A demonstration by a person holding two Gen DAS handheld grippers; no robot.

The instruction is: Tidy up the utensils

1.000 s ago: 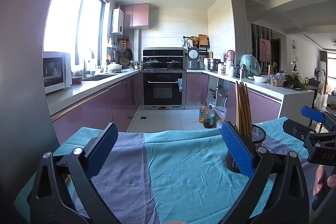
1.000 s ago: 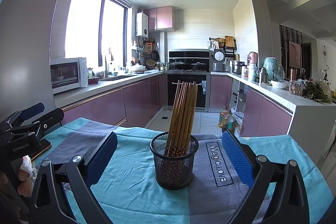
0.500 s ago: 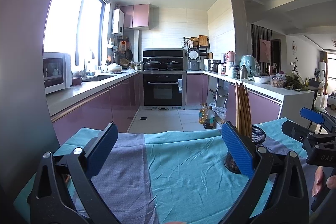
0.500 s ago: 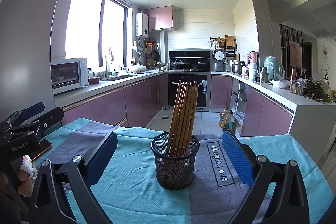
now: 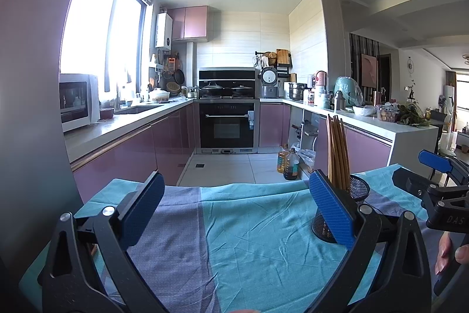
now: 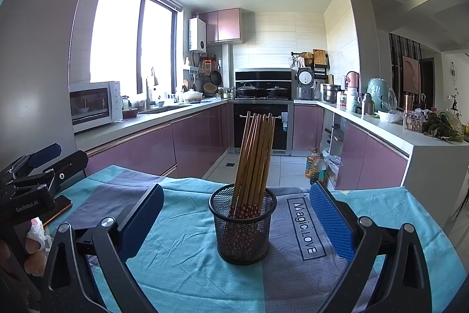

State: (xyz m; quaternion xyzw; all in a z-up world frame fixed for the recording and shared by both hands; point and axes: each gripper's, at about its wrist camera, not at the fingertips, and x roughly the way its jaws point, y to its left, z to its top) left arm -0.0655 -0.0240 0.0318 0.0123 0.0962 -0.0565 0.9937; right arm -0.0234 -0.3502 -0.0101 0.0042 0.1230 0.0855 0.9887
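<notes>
Chopsticks (image 6: 254, 159), roughly ten, stand in one mesh holder (image 6: 242, 228); both tongs (image 6: 236, 220) agape.

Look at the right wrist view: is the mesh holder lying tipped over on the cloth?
No, the mesh holder stands upright on the cloth with the chopsticks leaning inside it.

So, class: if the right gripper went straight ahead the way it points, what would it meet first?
Probably the mesh cup holding the chopsticks: it stands centred ahead of the open right gripper, though depth is uncertain.
</notes>
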